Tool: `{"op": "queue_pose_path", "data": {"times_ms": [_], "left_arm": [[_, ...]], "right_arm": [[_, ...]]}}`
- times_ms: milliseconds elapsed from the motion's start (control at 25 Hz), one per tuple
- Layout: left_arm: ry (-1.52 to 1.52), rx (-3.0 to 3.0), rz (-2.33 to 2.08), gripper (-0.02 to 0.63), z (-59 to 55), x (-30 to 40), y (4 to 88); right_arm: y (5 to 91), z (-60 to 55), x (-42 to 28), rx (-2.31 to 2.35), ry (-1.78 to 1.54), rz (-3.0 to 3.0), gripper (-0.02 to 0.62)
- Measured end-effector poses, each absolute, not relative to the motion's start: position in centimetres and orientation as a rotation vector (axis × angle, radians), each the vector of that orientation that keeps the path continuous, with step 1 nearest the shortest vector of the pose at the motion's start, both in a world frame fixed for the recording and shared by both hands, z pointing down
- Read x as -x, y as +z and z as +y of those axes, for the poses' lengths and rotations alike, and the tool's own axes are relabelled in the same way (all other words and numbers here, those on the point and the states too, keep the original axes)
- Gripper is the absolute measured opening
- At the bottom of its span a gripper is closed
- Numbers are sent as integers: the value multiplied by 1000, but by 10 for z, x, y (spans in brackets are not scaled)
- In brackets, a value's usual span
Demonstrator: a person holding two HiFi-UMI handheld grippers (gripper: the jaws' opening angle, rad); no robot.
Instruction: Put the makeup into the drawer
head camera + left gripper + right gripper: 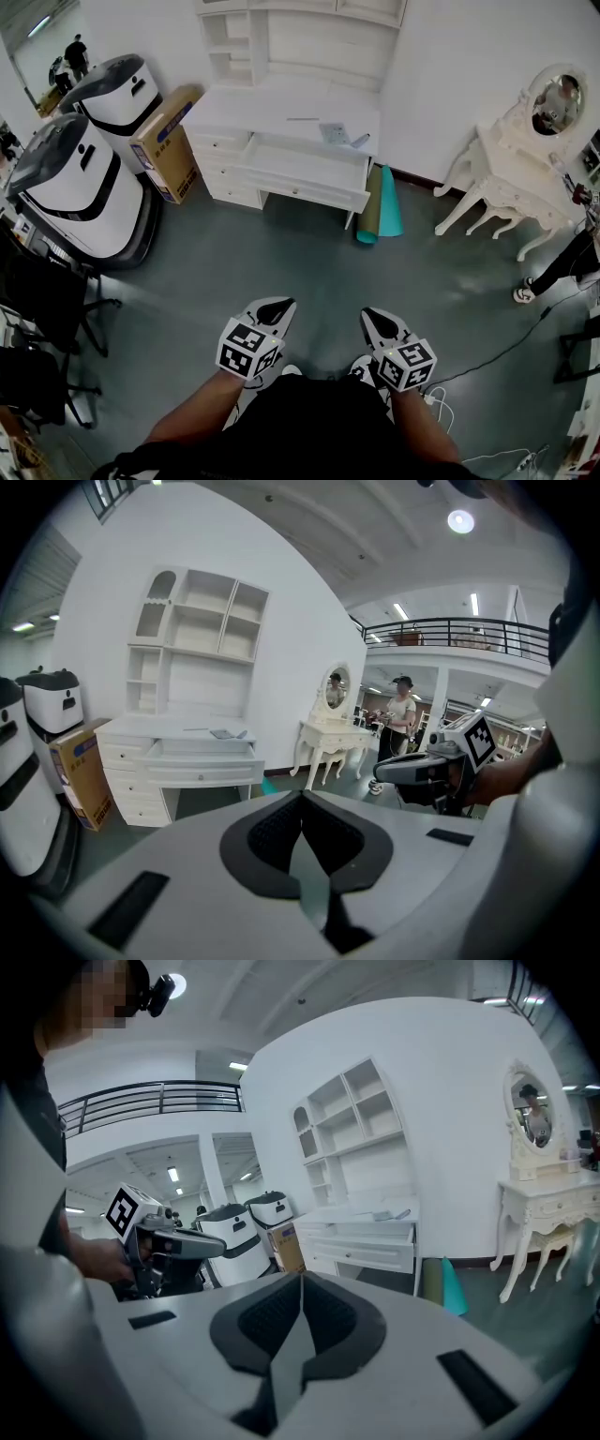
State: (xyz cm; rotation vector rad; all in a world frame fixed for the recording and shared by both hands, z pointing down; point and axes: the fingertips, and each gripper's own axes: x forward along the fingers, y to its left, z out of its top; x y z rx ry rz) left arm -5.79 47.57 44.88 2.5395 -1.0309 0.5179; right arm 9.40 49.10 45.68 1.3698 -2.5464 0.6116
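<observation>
A white desk (281, 108) with a shelf hutch stands against the far wall. Its wide middle drawer (300, 167) is pulled open and looks empty. On the desktop lie the makeup items: a flat palette (332, 132) and a slim tube (360, 141). They also show small in the left gripper view as makeup (225, 733) and in the right gripper view as makeup (389, 1214). My left gripper (278, 307) and right gripper (373, 317) are held side by side over the grey floor, well short of the desk. Both have their jaws shut with nothing between them.
Two white-and-black machines (70, 187) and a cardboard box (169, 141) stand left of the desk. Rolled mats (380, 206) lean at its right leg. A white vanity table (525, 159), a person (562, 267) and a floor cable (497, 352) are at right; black chairs (47, 300) at left.
</observation>
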Motion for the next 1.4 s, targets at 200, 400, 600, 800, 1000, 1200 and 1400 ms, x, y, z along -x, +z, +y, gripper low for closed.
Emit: {"op": "queue_pose_path", "data": {"times_ms": [200,400,600,800,1000,1200,1400], "left_arm": [[518,-2553,-1002,11,481,60,449],[505,-2538,-1019,11,478,69,454],[485,-2518,-1052,11,460,76,454],[476,-2511,-1080,11,433,78,453],[500,-2496,-1095,11,397,77,457],[501,-2492,-1120,11,344,63,456],[491,-2491,-1144,11,289,42,447]], "right_arm": [[455,489,-88,-1366,613,-2539,29],[458,478,-86,-1366,669,-2541,29],[460,454,-84,-1351,705,-2548,29],[461,420,-78,-1319,696,-2570,29],[461,372,-80,-1310,694,-2591,29],[465,321,-98,-1312,708,-2598,29],[464,269,-116,-1289,709,-2607,29]]}}
